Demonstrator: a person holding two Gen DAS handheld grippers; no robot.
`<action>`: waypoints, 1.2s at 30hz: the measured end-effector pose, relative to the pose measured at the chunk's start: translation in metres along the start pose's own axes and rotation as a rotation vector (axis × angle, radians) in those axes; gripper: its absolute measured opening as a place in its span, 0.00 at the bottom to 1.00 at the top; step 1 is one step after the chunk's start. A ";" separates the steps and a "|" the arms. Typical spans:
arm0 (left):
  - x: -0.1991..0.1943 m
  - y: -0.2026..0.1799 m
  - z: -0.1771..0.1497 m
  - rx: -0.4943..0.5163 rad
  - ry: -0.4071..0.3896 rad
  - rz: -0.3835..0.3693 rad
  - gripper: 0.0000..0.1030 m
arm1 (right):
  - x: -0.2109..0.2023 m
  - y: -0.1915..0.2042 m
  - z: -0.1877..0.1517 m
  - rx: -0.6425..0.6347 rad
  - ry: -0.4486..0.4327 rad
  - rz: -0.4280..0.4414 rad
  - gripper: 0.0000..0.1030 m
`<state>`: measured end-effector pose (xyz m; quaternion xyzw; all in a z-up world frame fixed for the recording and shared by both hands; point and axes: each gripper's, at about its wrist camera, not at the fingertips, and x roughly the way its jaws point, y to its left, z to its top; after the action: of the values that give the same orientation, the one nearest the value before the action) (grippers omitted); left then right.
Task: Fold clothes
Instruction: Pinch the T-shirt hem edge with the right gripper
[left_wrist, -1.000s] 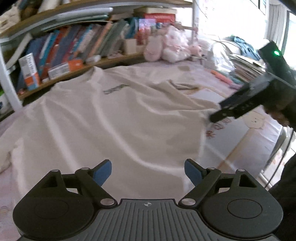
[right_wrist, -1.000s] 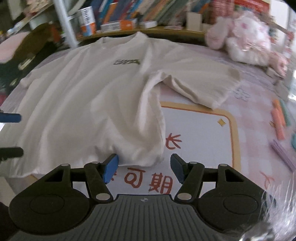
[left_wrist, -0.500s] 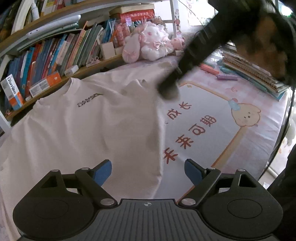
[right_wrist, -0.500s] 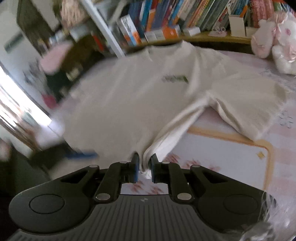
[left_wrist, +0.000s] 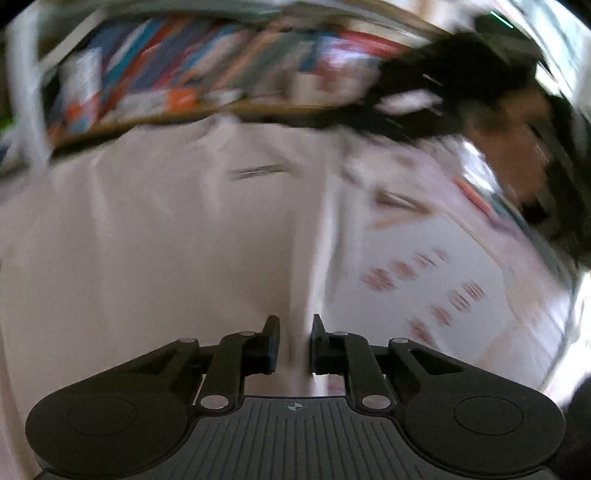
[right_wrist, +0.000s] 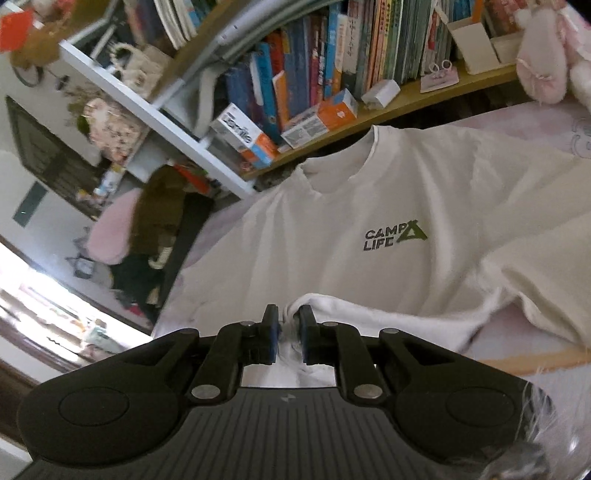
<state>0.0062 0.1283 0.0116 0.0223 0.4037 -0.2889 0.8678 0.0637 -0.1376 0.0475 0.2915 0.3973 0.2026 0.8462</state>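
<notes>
**Both grippers at the shirt's hem, cloth bunched between the pads**

While my right gripper (right_wrist: 287, 334) pinches a soft gathered knot of hem, its jaws ease a little apart; the fabric is still pressed between the blue pads. The T-shirt (right_wrist: 388, 206) is cream knit cotton, matte, lightly rumpled, lying front-up across a pink printed mat (right_wrist: 517, 343) with its ribbed round collar toward the bookshelf (right_wrist: 388, 107). A dark green "CAMP LIFE" print (right_wrist: 395, 238) with a small triangle sits on the chest. One short sleeve folds outward on the right of this view, its edge loose and wavy.

My left gripper (left_wrist: 293, 341) is closing, jaws narrow. A ridge of the same pale cloth runs straight up between the fingers, but the left wrist view is smeared with motion blur and I cannot tell if the pads press it. Red characters (left_wrist: 417, 273) on the mat's white panel show beside the shirt's edge. Upper right there, my right hand (left_wrist: 513, 147) is a dark blur.

Books stand in glossy, tight rows; a pink plush toy (right_wrist: 543, 66) slumps at the shelf's end.
</notes>
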 end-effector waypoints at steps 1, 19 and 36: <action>0.002 0.014 0.002 -0.054 0.002 0.006 0.18 | 0.006 0.001 0.002 -0.005 -0.003 -0.019 0.24; -0.023 0.095 -0.025 -0.376 -0.056 0.016 0.24 | 0.026 -0.009 -0.067 -0.414 0.079 -0.346 0.48; -0.002 0.121 -0.001 -0.275 -0.011 0.154 0.24 | 0.010 0.017 -0.061 -0.474 0.196 -0.368 0.11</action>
<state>0.0675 0.2300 -0.0113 -0.0677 0.4316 -0.1637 0.8845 0.0193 -0.0990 0.0215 -0.0118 0.4648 0.1603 0.8707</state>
